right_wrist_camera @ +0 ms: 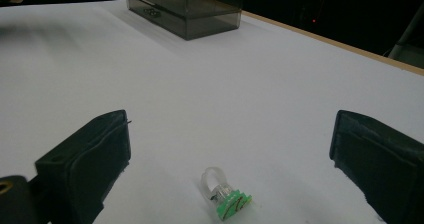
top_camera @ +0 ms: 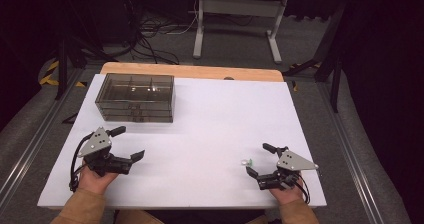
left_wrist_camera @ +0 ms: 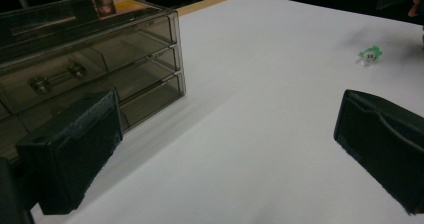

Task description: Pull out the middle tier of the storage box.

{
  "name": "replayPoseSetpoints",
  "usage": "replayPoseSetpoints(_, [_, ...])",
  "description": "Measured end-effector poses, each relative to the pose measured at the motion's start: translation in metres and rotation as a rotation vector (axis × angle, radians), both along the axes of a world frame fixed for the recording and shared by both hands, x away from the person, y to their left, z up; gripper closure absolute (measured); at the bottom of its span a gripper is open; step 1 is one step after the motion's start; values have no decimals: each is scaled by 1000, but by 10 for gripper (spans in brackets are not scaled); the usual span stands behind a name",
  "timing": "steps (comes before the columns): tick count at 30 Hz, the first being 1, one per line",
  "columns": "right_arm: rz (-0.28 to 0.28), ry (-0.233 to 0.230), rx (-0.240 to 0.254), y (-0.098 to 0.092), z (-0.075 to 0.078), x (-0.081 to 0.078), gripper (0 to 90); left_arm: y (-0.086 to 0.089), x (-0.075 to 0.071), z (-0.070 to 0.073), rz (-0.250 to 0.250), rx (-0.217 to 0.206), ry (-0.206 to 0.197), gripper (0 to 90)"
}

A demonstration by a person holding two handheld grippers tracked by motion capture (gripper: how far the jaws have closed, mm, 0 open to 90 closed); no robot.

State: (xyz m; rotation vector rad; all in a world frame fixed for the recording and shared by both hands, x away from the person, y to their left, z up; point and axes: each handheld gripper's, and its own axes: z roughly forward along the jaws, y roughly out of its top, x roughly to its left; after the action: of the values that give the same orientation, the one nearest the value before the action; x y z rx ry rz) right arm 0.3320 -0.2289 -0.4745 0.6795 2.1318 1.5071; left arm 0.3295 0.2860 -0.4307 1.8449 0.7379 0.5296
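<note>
Partly cropped right gripper [right_wrist_camera: 230, 149] jaws — spread, green-topped ring [right_wrist_camera: 226, 193] between

L gripper [top_camera: 131, 160] low at near-left, jaws wide apart, pointing right, held in L hand [top_camera: 92, 178]. R gripper [top_camera: 254, 176] low at near-right, jaws wide apart, pointing left, in R hand [top_camera: 286, 194]. Both forearms entering from bottom, tan sleeves.

Both grippers are black, the left gripper [top_camera: 131, 160] and the right gripper [top_camera: 254, 176] each topped by a grey three-cornered plate with dark screw dots. Black cables loop behind each. The fingers [right_wrist_camera: 85, 159] are blocky, matte-padded. Tan sleeves [top_camera: 82, 207] cover the forearms.
</note>
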Motion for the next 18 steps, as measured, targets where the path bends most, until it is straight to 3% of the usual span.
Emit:
replayPoseSetpoints(10, [1, -1, -5, 0, 0, 0, 33, -5, 15, 6, -24, 66, 21, 39])
replayPoseSetpoints(18, [6, -2, -3, 0, -1, 0, 33, -7, 24, 12, -13, 93, 8, 57])
